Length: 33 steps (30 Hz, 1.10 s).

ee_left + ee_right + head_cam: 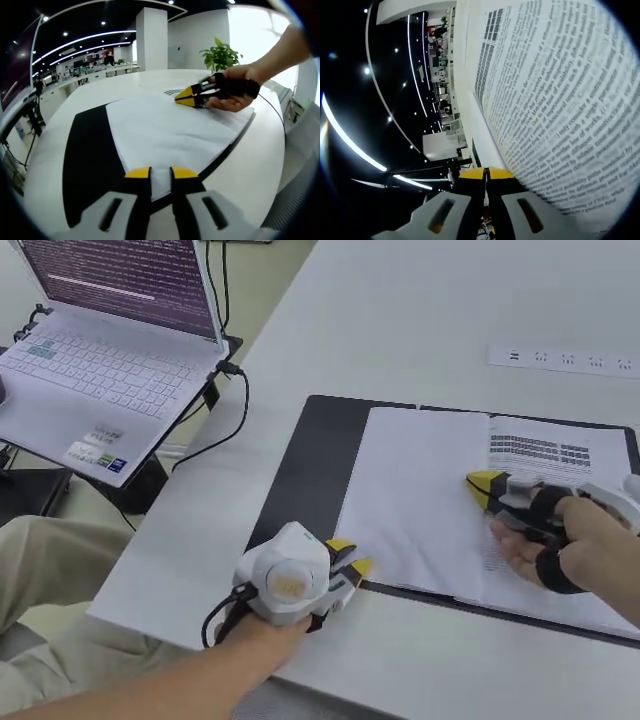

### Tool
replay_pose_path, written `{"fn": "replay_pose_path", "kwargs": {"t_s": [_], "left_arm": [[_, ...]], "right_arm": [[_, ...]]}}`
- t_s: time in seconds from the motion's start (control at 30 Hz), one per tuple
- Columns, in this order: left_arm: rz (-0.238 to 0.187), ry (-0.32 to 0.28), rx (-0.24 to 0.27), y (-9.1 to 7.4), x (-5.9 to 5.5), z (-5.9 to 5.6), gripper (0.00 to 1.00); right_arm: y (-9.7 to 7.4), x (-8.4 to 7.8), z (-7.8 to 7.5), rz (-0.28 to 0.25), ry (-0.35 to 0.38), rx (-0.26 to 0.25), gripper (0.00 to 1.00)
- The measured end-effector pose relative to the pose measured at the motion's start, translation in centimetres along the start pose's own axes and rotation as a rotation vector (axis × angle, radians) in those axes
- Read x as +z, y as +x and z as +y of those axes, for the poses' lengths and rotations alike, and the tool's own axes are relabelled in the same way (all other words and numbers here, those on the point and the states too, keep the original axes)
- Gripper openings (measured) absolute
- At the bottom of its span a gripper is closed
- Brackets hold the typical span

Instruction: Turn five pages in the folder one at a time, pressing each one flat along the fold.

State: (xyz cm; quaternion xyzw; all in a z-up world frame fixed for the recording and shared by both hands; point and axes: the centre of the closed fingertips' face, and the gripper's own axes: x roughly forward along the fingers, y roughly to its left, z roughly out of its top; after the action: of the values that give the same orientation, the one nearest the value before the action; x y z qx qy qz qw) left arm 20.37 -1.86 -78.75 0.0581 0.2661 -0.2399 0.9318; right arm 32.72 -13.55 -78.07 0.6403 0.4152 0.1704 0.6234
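A laptop (110,350) sits on a stand off the left edge of the white desk (400,310). The black folder (300,470) lies open on the desk. The left gripper (350,556) rests at the near left corner of the blank left page (420,490), its jaws a narrow gap apart with the paper's edge showing between them. To the right, the right gripper (483,486) lies low over the paper close to the fold, beside the printed page (560,455). Its jaws are closed together, and I cannot tell whether a sheet is pinched. A power strip (565,360) lies beyond the folder.
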Motion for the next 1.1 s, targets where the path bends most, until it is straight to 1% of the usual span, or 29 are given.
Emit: {"fn": "replay_pose_path", "kwargs": {"t_s": [0.03, 0.13, 0.2, 0.23, 0.33, 0.37, 0.5, 0.6, 0.9, 1.0, 1.1], "left_arm": [[0.0, 0.001, 0.0, 0.0, 0.0, 0.0, 0.13], [0.0, 0.003, 0.0, 0.0, 0.0, 0.0, 0.13], [-0.002, 0.003, 0.0, 0.0, 0.0, 0.0, 0.13], [-0.002, 0.005, 0.0, 0.0, 0.0, 0.0, 0.13], [-0.003, 0.006, 0.001, 0.0, 0.0, 0.0, 0.12], [-0.003, 0.004, 0.001, -0.1, 0.0, 0.0, 0.12], [-0.002, -0.001, 0.002, -0.1, 0.0, 0.0, 0.12], [-0.003, -0.001, 0.001, 0.0, 0.1, 0.0, 0.12], [-0.003, 0.0, 0.002, 0.0, 0.1, -0.1, 0.12], [-0.002, 0.001, 0.003, 0.0, 0.1, -0.1, 0.12], [-0.001, 0.003, 0.002, 0.0, 0.1, -0.1, 0.12]], "right_arm": [[-0.3, -0.5, -0.2, 0.012, 0.003, -0.003, 0.0], [-0.8, -1.2, -0.6, 0.018, -0.001, -0.005, 0.0], [-1.3, -1.9, -0.8, 0.023, -0.001, -0.007, 0.0], [-1.6, -2.4, -0.9, 0.028, -0.006, -0.009, 0.0], [-2.2, -3.1, -1.2, 0.031, 0.003, -0.007, 0.0], [-2.5, -3.6, -1.2, 0.037, 0.001, -0.009, 0.0], [-3.1, -4.6, -1.5, 0.05, 0.003, -0.012, 0.0], [-3.8, -5.8, -1.7, 0.063, 0.004, -0.018, 0.0], [-5.6, -7.8, -3.1, 0.078, 0.023, -0.008, 0.0], [-6.0, -8.1, -3.7, 0.084, 0.032, -0.004, 0.0], [-6.7, -9.0, -4.0, 0.092, 0.044, 0.005, 0.0]]}}
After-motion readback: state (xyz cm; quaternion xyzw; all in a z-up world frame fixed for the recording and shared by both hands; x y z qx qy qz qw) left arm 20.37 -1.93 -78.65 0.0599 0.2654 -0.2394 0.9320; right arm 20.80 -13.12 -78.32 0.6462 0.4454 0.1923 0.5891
